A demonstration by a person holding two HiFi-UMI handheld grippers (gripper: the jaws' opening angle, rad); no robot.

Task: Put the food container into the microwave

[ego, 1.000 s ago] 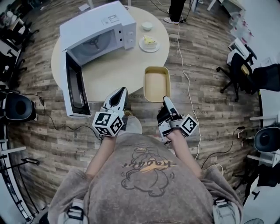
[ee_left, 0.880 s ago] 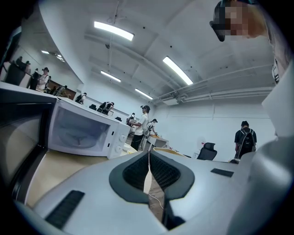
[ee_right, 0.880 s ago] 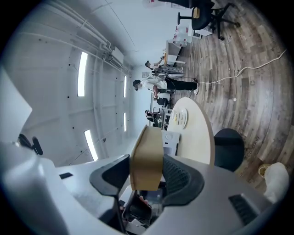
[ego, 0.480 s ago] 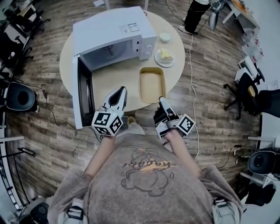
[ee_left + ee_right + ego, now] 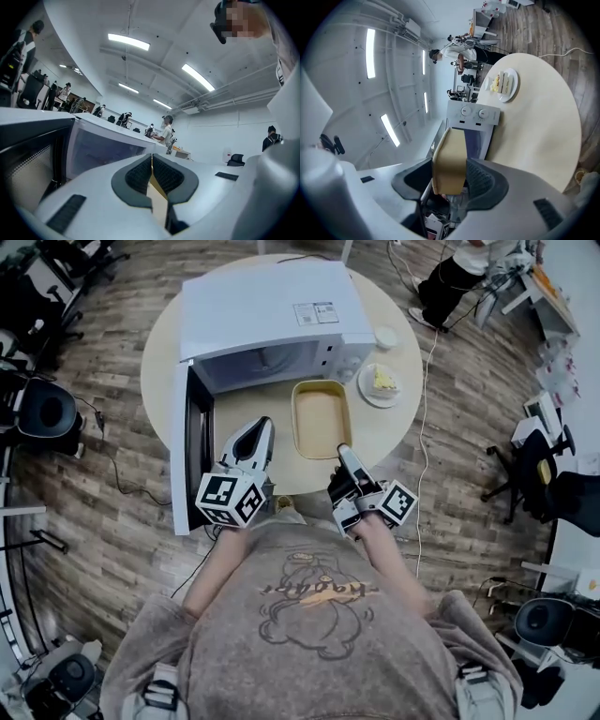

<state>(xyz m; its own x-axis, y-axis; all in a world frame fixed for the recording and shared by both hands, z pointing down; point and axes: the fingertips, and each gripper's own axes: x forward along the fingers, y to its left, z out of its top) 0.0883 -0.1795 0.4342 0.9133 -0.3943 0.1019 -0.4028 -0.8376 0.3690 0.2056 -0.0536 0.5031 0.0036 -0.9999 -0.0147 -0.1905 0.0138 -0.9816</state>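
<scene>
A beige rectangular food container (image 5: 321, 418) hangs over the round table (image 5: 394, 432), just in front of the open mouth of the white microwave (image 5: 272, 310). My right gripper (image 5: 341, 452) is shut on the container's near rim. In the right gripper view the container (image 5: 450, 161) fills the gap between the jaws of my right gripper (image 5: 449, 177), with the microwave's control panel (image 5: 474, 113) beyond. My left gripper (image 5: 260, 427) hovers left of the container, shut and empty. The left gripper view shows my left gripper (image 5: 152, 161) with its pads pressed together, facing the microwave (image 5: 93, 145).
The microwave door (image 5: 184, 451) stands swung out to the left, past the table's edge. A plate with a cake slice (image 5: 380, 382) and a small white bowl (image 5: 385, 337) sit right of the microwave. A person (image 5: 459, 277) stands beyond the table. Office chairs (image 5: 47, 413) and a cable lie around.
Both grippers have moved toward the microwave. The container, still gripped by the right one, now hangs closer to the microwave's opening. The door stays open.
</scene>
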